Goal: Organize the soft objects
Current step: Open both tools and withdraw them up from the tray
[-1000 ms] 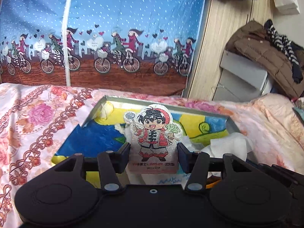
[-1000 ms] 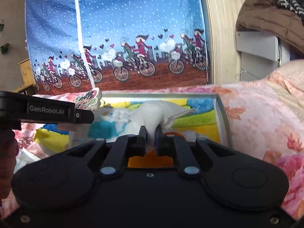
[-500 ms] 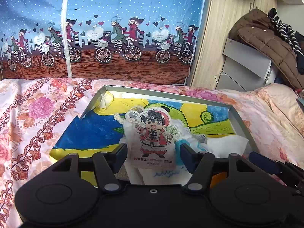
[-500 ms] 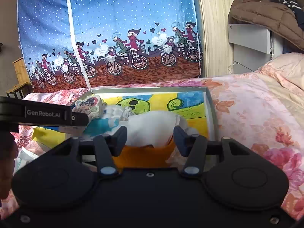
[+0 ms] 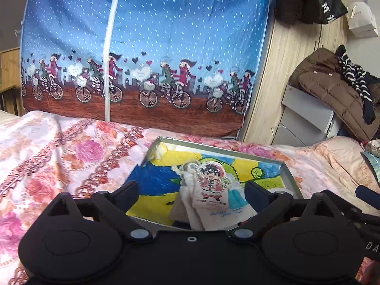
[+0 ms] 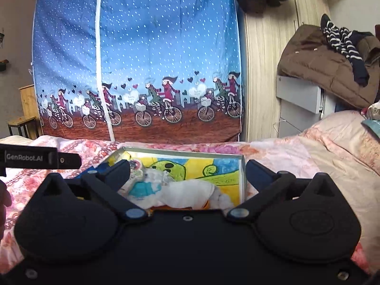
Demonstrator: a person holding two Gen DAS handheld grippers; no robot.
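Note:
A shallow metal tray point(image 5: 288, 174) with a bright painted floor lies on the flowered bedspread; it also shows in the right wrist view point(image 6: 242, 173). In it lie a flat cartoon-boy plush point(image 5: 211, 186) on pale cloths point(image 5: 190, 211), and a white cloth point(image 6: 187, 193) beside a blue-and-white cloth point(image 6: 142, 190). My left gripper point(image 5: 191, 193) is open and empty, above the tray's near edge. My right gripper point(image 6: 187, 172) is open and empty, drawn back above the white cloth. The left gripper's body point(image 6: 40, 159) shows at the right wrist view's left edge.
A blue bicycle-print tent wall point(image 5: 142, 59) stands behind the bed. A wooden wardrobe point(image 5: 285, 71) and a grey cabinet point(image 5: 306, 116) piled with a brown jacket point(image 5: 332, 87) are at the right. The pink bedspread point(image 5: 59, 156) spreads left and right of the tray.
My right gripper let go of the white cloth, which now lies in the tray. Both grippers opened wide and drew back and up from the tray. The plush stays in the tray.

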